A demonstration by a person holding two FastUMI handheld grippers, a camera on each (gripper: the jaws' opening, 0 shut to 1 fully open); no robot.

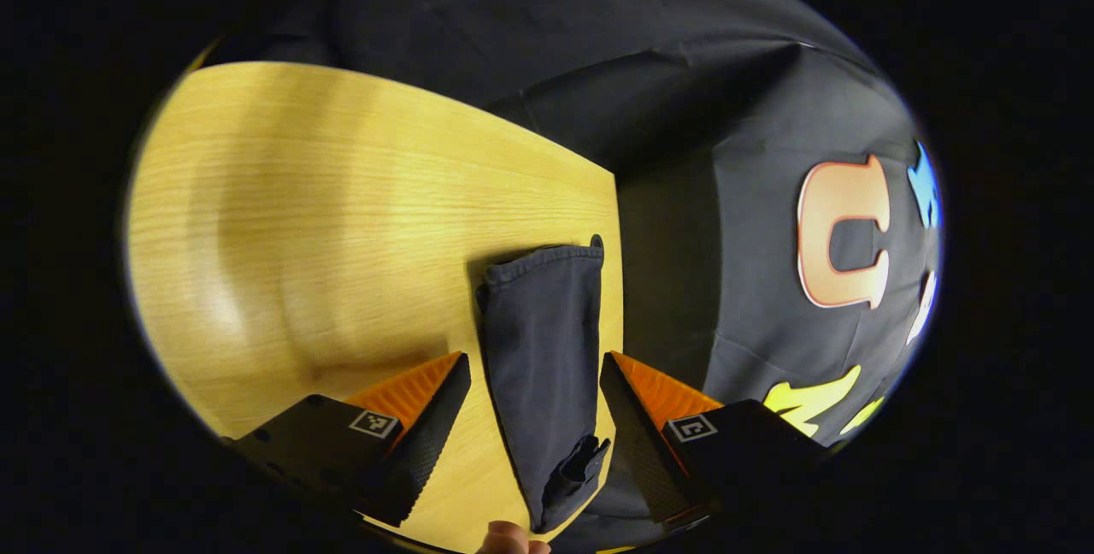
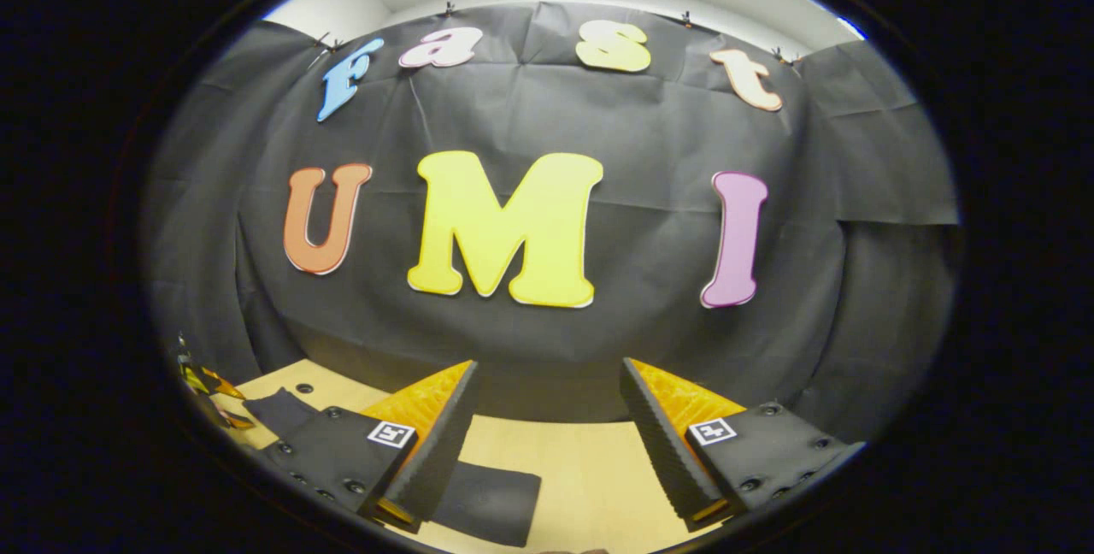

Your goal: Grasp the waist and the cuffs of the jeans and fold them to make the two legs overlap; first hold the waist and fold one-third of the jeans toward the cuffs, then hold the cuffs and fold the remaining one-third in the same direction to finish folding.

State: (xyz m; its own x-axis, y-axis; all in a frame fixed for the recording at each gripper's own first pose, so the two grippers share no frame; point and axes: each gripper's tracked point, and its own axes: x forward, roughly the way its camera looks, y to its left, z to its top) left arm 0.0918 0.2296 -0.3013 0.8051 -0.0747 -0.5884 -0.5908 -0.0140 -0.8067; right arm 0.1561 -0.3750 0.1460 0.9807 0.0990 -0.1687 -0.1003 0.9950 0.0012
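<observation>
Dark denim jeans [image 1: 543,366] lying flat on the wood table [image 1: 325,221], seen in the left gripper view as a long narrow strip running away from the camera, hemmed end farthest off and right by the table's edge next to the black wall cloth [image 1: 726,263]. Left gripper [image 1: 534,404] spread wide, one finger on each side of the strip, not pinching anything, looks to be hovering just above rather than touching, though can't tell for sure. Little bunched fold of fabric near the bottom end of the strip, and a fingertip [image 1: 511,539] poking in at the very bottom edge. Over in the right gripper view, right gripper [image 2: 547,439] also spread wide, nothing between the fingers, pointed mostly at the wall cloth with the table [image 2: 590,468] low down. Flat dark piece of the jeans [image 2: 491,503] on the table under and beside its left finger, another dark bit further left. Something small at the far left edge there, too tiny to make out.
</observation>
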